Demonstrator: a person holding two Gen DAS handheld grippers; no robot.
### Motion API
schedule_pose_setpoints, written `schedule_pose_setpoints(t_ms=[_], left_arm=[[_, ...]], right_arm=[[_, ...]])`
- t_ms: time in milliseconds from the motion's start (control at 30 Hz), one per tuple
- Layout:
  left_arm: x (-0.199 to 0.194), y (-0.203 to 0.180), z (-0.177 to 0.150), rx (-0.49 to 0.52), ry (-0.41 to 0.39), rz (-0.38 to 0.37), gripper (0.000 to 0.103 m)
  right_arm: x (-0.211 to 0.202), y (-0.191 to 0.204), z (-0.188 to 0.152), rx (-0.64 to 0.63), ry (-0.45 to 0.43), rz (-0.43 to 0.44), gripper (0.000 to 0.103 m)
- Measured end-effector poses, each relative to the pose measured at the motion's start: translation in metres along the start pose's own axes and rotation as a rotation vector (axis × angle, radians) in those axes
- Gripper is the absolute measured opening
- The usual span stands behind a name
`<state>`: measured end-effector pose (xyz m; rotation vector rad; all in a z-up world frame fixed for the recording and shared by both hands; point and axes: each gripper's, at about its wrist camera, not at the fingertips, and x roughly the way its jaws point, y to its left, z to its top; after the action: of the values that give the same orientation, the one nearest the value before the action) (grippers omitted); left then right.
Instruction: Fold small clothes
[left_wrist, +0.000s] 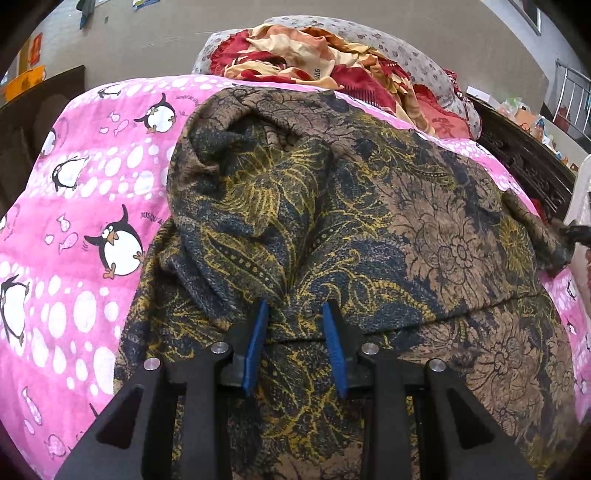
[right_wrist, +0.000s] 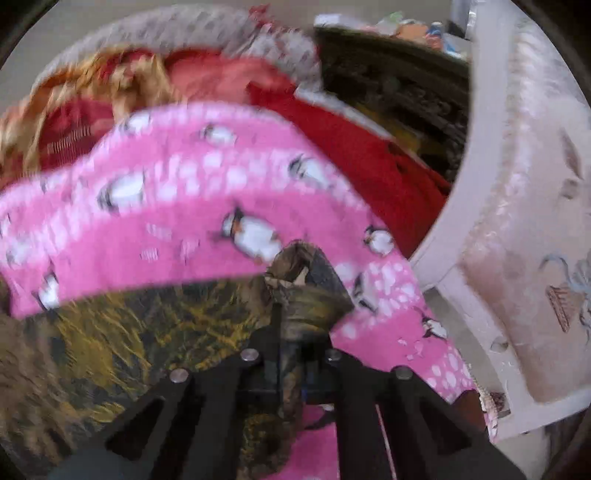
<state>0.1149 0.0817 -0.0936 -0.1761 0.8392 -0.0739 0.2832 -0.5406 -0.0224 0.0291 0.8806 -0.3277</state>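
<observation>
A dark blue, brown and yellow floral garment lies spread and creased on a pink penguin blanket. My left gripper is at the garment's near edge, its blue pads closed on a raised fold, with creases running out from the pinch. In the blurred right wrist view, my right gripper is shut on a bunched corner of the garment, which sticks up out of the fingers and hides the tips. The rest of the garment trails to the left over the pink blanket.
A heap of red and cream bedding and a grey spotted cover lie behind the garment. A dark carved wooden board borders the bed on the right. A pale patterned cushion in a white frame stands close on the right.
</observation>
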Motion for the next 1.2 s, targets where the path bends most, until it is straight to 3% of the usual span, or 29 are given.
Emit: schedule_pose_setpoints(t_ms=[67,233,333,400,600,767,967,1200], left_arm=[[0.000,0.000,0.000,-0.003,-0.001,-0.003,0.010],[-0.002,0.001,-0.001,-0.008,-0.002,-0.011,0.010],[-0.002,0.002,-0.001,-0.010,-0.003,-0.014,0.010],[-0.003,0.003,-0.001,-0.012,-0.003,-0.017,0.010],[-0.019,0.006,-0.003,-0.038,-0.008,-0.032,0.010],[-0.066,0.009,-0.013,-0.012,-0.104,-0.021,0.010],[-0.045,0.031,-0.037,-0.130,0.004,-0.043,0.010],[-0.044,0.032,-0.038,-0.139,-0.002,-0.051,0.010]], right_arm=[[-0.033,-0.014,0.009,0.035,-0.062,-0.008,0.005],[-0.134,-0.056,0.046,0.063,-0.259,-0.126,0.005],[-0.185,-0.057,0.061,0.030,-0.341,-0.102,0.005],[-0.214,-0.041,0.062,0.009,-0.387,-0.036,0.005],[-0.243,0.095,0.036,-0.116,-0.398,0.294,0.005],[-0.239,0.239,-0.008,-0.232,-0.324,0.545,0.005],[-0.208,0.381,-0.070,-0.295,-0.179,0.730,0.005],[-0.187,0.488,-0.151,-0.419,-0.043,0.823,0.005]])
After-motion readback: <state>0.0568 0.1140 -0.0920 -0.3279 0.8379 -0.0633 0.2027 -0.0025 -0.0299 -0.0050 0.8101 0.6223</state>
